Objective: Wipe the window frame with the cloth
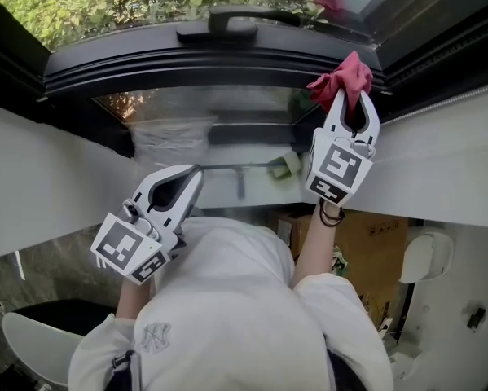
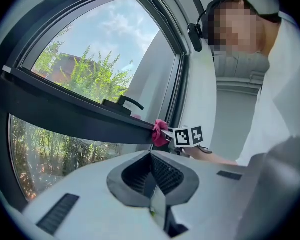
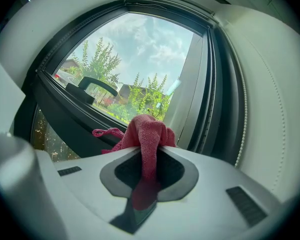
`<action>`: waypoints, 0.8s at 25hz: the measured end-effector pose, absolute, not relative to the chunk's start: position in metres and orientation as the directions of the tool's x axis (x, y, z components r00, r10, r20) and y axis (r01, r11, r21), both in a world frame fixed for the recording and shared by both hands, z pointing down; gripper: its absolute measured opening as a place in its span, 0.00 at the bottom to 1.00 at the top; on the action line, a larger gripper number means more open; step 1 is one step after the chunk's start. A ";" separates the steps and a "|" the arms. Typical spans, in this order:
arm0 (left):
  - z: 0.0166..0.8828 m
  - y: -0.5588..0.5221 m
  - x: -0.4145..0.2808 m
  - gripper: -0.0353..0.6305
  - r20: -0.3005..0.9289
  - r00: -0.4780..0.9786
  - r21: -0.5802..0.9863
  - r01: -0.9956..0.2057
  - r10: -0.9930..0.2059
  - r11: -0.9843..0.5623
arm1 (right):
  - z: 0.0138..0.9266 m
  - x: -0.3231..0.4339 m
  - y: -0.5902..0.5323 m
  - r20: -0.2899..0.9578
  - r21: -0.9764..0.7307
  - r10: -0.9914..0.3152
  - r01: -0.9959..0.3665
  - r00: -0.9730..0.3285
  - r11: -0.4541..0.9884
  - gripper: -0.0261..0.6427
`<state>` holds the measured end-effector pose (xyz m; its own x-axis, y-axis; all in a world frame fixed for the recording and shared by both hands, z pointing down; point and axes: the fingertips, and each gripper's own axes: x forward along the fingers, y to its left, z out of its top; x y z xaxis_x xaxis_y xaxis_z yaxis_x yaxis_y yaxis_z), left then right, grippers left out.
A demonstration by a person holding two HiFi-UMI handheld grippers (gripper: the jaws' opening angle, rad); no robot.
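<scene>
A dark window frame (image 1: 211, 63) spans a white-walled recess, with green foliage and cloudy sky beyond the glass. A black handle (image 1: 235, 21) sits on the frame's horizontal bar. The right gripper (image 1: 347, 96) is at the right end of that bar, near where it meets the frame's upright. Its jaws are clamped on a red cloth (image 1: 341, 78), which bunches out past the tips and sits against the frame, to the right of the handle. In the right gripper view a strip of the cloth runs back between the jaws. The left gripper (image 1: 193, 172) is held below the frame, well apart from it and left of the cloth, with its jaws pressed together and nothing between them. The person's white shirt (image 1: 235, 300) fills the lower part of the head view.
</scene>
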<state>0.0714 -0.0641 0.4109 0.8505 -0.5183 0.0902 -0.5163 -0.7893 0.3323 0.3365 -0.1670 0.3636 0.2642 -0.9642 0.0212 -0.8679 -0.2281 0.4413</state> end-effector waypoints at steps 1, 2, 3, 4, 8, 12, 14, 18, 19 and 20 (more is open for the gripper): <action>0.411 -0.065 0.071 0.07 0.089 0.851 0.333 -0.515 -0.517 -0.790 | 0.364 0.335 -0.167 0.020 0.441 -0.965 -0.868 0.263 -0.228 0.13; 0.411 -0.066 0.071 0.07 0.088 0.851 0.334 -0.515 -0.518 -0.789 | 0.363 0.333 -0.168 0.020 0.442 -0.965 -0.868 0.262 -0.227 0.13; 0.411 -0.067 0.070 0.07 0.088 0.850 0.335 -0.517 -0.520 -0.788 | 0.363 0.331 -0.168 0.020 0.443 -0.965 -0.867 0.262 -0.226 0.13; 0.411 -0.068 0.069 0.07 0.089 0.848 0.335 -0.520 -0.523 -0.786 | 0.363 0.330 -0.168 0.020 0.445 -0.965 -0.867 0.261 -0.226 0.13; 0.414 -0.071 0.067 0.07 0.095 0.844 0.335 -0.527 -0.528 -0.781 | 0.363 0.324 -0.169 0.022 0.451 -0.965 -0.864 0.263 -0.225 0.13; 0.416 -0.072 0.064 0.07 0.103 0.841 0.339 -0.531 -0.531 -0.776 | 0.363 0.319 -0.169 0.025 0.456 -0.964 -0.862 0.263 -0.223 0.13; 0.416 -0.073 0.063 0.07 0.097 0.839 0.342 -0.533 -0.535 -0.774 | 0.363 0.317 -0.170 0.027 0.458 -0.965 -0.861 0.262 -0.221 0.13; 0.414 -0.074 0.061 0.07 0.090 0.835 0.340 -0.539 -0.543 -0.771 | 0.363 0.310 -0.171 0.029 0.460 -0.967 -0.862 0.253 -0.212 0.13; 0.414 -0.075 0.061 0.07 0.091 0.833 0.338 -0.541 -0.545 -0.770 | 0.363 0.307 -0.171 0.028 0.461 -0.968 -0.863 0.249 -0.209 0.13; 0.414 -0.075 0.060 0.07 0.092 0.832 0.338 -0.542 -0.546 -0.769 | 0.363 0.304 -0.172 0.028 0.462 -0.969 -0.863 0.245 -0.205 0.13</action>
